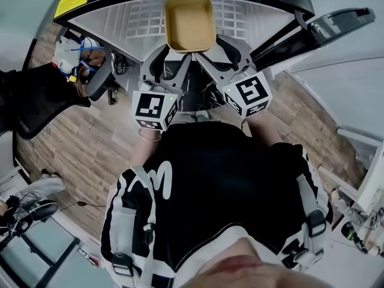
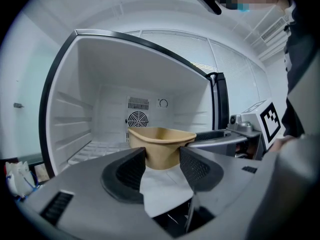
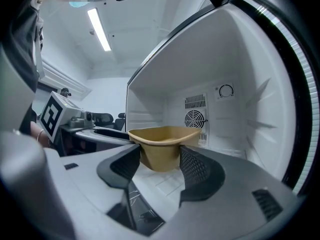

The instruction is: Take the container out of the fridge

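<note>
Near the fridge shelf's [image 1: 246, 17] front edge, left tongs [image 2: 162, 158] and right tongs [image 3: 160, 156] clench the container [image 1: 190, 23]; best drawn out level, together.

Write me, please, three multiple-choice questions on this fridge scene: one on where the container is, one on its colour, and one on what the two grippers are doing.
1. Where is the container?
A. On the wooden floor
B. In the open fridge, over its shelf
C. On the office chair

2. What colour is the container?
A. Blue
B. White
C. Tan

3. How do the left gripper and the right gripper stand?
A. Both closed on the container
B. Both open, clear of it
C. Only the left one holds it

Answers:
1 B: the head view shows it over the white shelf, and the gripper views show the back-wall fan behind it.
2 C: it is tan in all three views.
3 A: in each gripper view the jaws press against the container's sides.
</note>
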Motion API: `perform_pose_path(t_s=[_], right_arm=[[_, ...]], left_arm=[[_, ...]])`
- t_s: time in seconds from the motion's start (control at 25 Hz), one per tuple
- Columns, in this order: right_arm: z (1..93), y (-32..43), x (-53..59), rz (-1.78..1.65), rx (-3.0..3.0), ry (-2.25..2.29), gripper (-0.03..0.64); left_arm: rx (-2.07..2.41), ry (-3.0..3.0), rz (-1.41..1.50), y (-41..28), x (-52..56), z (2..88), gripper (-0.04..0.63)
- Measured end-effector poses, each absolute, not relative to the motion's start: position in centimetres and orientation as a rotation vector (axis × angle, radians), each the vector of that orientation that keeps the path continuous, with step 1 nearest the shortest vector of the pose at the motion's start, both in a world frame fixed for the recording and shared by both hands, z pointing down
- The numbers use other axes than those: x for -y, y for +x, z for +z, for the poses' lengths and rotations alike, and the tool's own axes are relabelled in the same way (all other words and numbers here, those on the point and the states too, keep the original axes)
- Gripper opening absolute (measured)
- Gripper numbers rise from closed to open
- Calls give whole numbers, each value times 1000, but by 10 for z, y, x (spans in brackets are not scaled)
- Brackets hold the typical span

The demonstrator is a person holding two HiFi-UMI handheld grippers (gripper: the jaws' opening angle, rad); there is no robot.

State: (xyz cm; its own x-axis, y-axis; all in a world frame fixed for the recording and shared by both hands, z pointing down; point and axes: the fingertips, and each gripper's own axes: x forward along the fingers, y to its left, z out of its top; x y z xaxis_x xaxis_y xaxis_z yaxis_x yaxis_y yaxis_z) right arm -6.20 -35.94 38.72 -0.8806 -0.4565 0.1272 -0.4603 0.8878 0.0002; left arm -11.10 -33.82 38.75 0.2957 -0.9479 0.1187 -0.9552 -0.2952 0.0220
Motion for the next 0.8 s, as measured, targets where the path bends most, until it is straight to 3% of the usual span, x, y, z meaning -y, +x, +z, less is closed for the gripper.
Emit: perform_pose_path(t_s=[0.8], right_arm=[[378, -67, 313, 36, 2923, 805, 245]], left_arm=[[1734, 2513, 118, -117, 295, 380, 215]])
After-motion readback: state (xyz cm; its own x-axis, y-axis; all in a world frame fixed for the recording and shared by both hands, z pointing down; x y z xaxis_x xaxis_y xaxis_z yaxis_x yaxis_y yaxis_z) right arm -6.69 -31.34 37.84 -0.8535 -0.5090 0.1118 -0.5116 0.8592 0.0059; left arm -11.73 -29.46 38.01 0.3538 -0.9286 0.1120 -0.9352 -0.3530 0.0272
